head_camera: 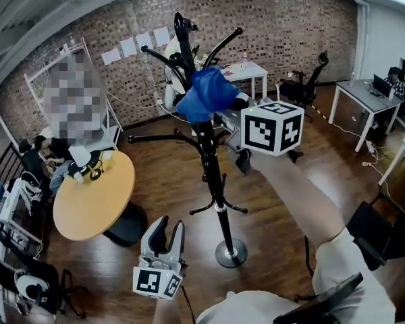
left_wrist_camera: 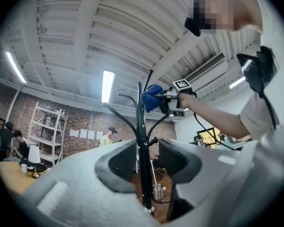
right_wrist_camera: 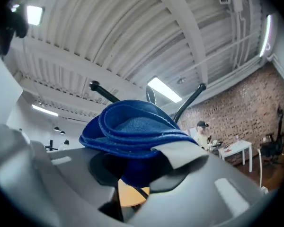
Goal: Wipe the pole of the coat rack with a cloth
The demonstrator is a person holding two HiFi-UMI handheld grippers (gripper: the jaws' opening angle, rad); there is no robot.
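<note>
The right claw (head_camera: 237, 104) is clenched on a folded blue cloth (head_camera: 206, 94), held high on the coat rack (head_camera: 216, 187) just below its top hooks. The cloth seems to press against the pole (head_camera: 209, 150), though it covers the contact. The left claw (head_camera: 168, 225) hangs released and empty near the rack's base (head_camera: 230, 252), apart from the pole.

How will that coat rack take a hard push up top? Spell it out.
Probably tippy: the coat rack is a tall thin pole on a small round base, and the right gripper holds the blue cloth at its top. It looks rigid, so would likely lean, not bend. The left gripper, open, steadies nothing.
</note>
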